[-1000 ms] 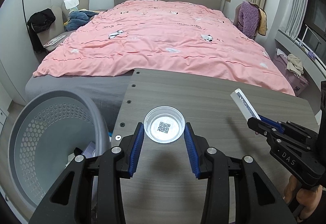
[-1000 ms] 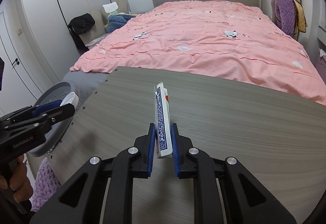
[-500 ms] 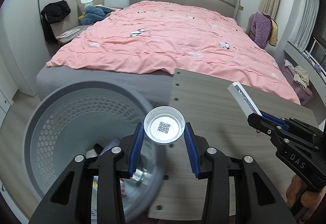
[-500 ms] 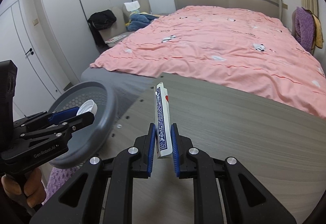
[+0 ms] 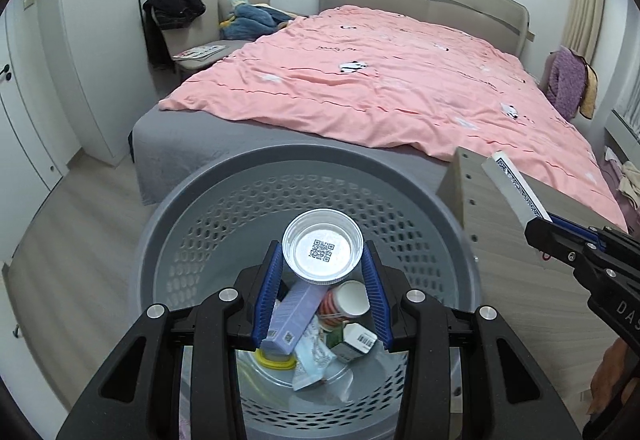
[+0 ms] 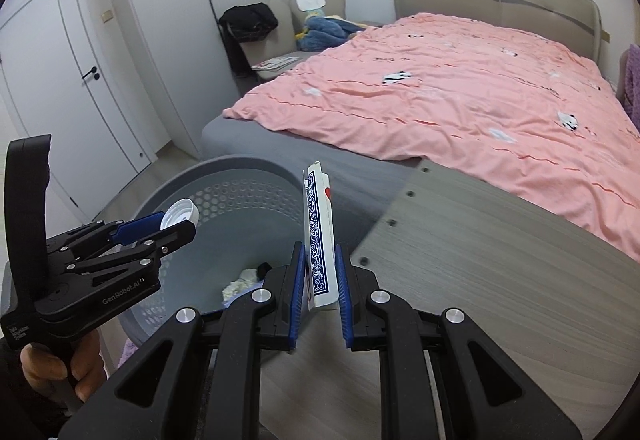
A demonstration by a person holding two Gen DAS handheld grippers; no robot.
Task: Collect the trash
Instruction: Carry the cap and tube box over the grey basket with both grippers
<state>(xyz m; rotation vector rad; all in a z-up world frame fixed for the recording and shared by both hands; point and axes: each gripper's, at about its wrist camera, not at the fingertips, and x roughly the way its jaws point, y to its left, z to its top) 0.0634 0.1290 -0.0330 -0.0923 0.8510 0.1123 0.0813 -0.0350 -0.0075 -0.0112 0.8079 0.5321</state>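
My left gripper [image 5: 323, 260] is shut on a round clear plastic lid [image 5: 322, 252] with a QR code, held over the grey perforated trash basket [image 5: 200, 199]. The basket holds a purple box [image 5: 294, 314], a white cup, cartons and wrappers. My right gripper [image 6: 319, 268] is shut on a blue-patterned playing card box [image 6: 319, 236], upright, at the table's left edge beside the basket [image 6: 240, 195]. The left gripper [image 6: 160, 226] with the lid [image 6: 180, 213] shows in the right wrist view; the right gripper [image 5: 540, 236] with the card box [image 5: 514, 191] shows in the left wrist view.
A grey wooden table [image 6: 500, 280] stands right of the basket, against a bed with a pink duvet [image 5: 380, 87]. A chair with clothes [image 5: 200, 23] is by the far wall. White wardrobe doors [image 6: 60, 79] are to the left.
Both grippers have moved left off the table toward the basket. The left gripper now holds the lid over the basket's opening. The right gripper's card box has reached the table's left edge.
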